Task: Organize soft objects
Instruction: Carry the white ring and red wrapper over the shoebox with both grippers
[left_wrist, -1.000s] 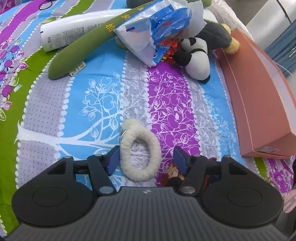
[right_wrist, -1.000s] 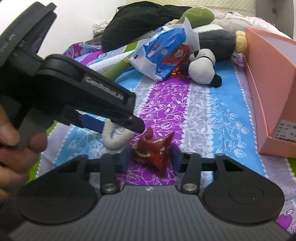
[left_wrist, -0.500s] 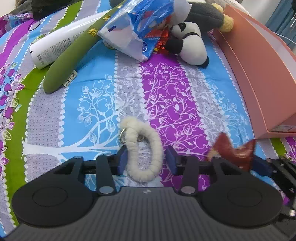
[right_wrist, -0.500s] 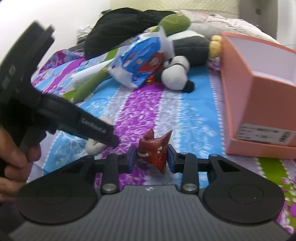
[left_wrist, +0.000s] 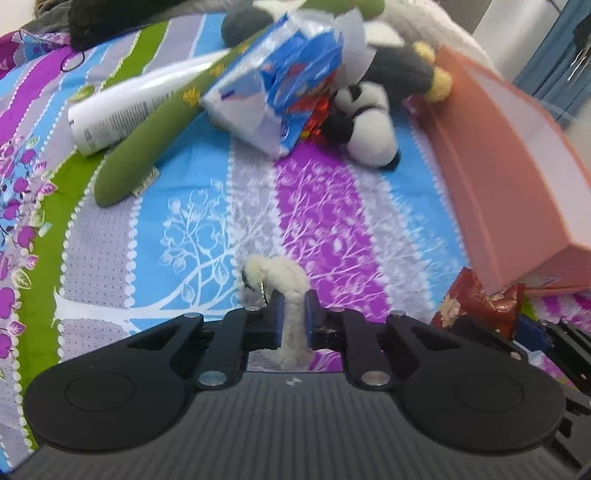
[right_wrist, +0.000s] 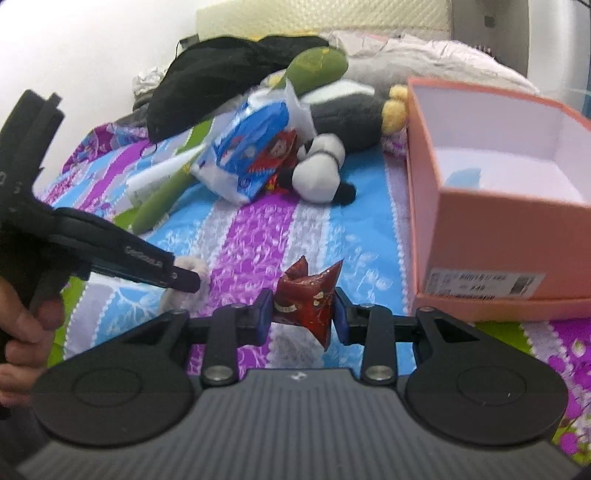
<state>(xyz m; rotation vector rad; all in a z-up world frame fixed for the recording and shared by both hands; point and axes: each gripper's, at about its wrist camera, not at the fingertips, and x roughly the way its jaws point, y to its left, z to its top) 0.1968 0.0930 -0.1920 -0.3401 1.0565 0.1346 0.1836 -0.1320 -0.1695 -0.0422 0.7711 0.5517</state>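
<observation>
The left claw (left_wrist: 293, 319) has just been closing and is now clenched on the fleecy white loop (left_wrist: 284, 284), squeezing it narrow between the blue pads; the loop's long axis runs straight out along the fingers, its free end with a small metal clip poking ahead over the patterned bedspread (left_wrist: 325, 206). The right claw (right_wrist: 301, 319) grips the red crinkled snack packet (right_wrist: 310, 295) across its width, twisted corners standing up above the pads.

What the coming move turns on is the open pink box (right_wrist: 495, 236). In the right wrist view it sits ahead and to the right of the right claw, near, its empty white interior facing up. In the left wrist view the same box lies well off to the right, beyond the packet. So the right hand is the nearer of the two, and the left would likely have to cross rightward to reach it. Whether either item has fully cleared the bed is hard to say in this blur.

The panda plush (right_wrist: 319, 173), blue tissue pack (right_wrist: 251, 147) and long green plush (left_wrist: 159, 129) lie heaped farther back.
</observation>
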